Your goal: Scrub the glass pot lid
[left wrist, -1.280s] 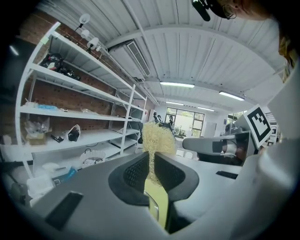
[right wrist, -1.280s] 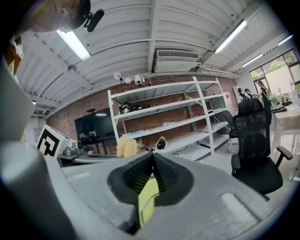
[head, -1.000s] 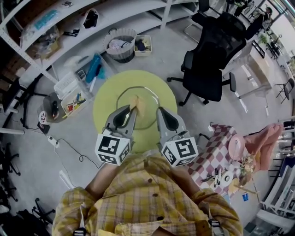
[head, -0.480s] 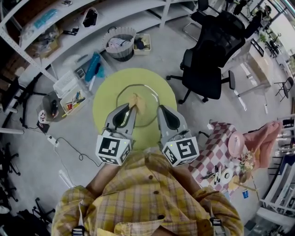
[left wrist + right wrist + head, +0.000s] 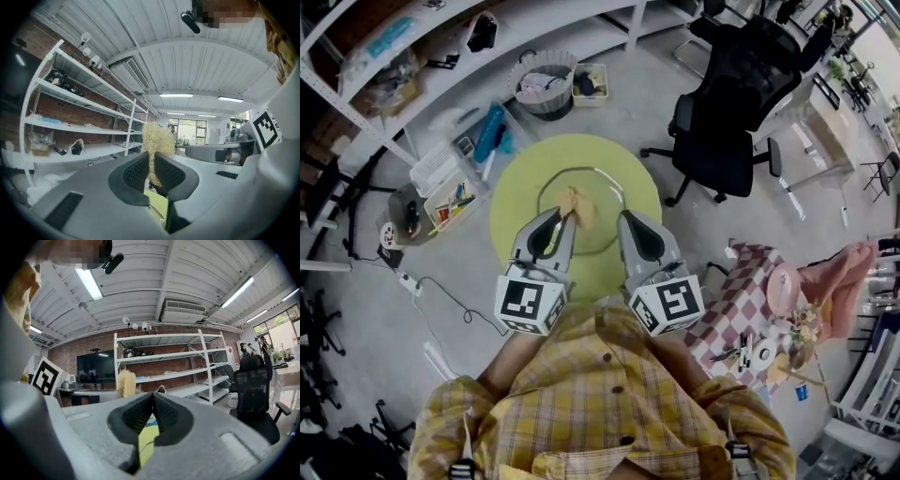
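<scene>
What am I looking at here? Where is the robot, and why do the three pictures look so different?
There is no robot arm. A person in a checked shirt holds a two-jaw tool in each hand. The head view comes from a camera on the person's head, looking steeply down. The other two come from cameras riding on the tools, looking along their jaws, so you see shelves and ceiling behind.

On the round yellow-green table lies a glass pot lid. The left hand-held gripper is closed on a tan fibrous scrubber, which sits over the lid. The right hand-held gripper has its jaws shut, with its tip at the lid's edge. I cannot tell whether it pinches the rim. Each marker cube is part of its gripper.
</scene>
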`<state>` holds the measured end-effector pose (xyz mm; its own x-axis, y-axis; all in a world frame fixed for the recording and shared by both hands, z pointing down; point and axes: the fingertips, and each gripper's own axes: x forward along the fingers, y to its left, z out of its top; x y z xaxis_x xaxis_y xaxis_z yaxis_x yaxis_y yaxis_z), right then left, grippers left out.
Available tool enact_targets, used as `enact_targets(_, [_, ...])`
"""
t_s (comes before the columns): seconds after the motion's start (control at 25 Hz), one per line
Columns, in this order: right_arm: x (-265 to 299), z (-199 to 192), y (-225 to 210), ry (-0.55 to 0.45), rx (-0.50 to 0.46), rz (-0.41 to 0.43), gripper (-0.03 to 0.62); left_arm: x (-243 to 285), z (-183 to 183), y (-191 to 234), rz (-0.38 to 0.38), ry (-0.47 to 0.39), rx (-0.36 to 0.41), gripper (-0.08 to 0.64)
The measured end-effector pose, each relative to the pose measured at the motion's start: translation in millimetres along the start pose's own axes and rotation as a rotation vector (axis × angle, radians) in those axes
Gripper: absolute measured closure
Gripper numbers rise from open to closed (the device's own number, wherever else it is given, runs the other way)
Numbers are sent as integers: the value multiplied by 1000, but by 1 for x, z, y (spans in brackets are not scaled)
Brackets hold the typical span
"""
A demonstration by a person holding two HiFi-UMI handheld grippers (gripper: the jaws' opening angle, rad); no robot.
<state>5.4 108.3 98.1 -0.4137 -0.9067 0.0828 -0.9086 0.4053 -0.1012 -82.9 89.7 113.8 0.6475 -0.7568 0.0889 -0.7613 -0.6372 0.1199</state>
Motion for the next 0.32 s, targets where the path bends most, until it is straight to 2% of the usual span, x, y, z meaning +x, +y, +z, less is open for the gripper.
enact_targets(0.32, [-2,-2,-5,2,-15,19,594,5,-2,-6,-8,-6,2,522])
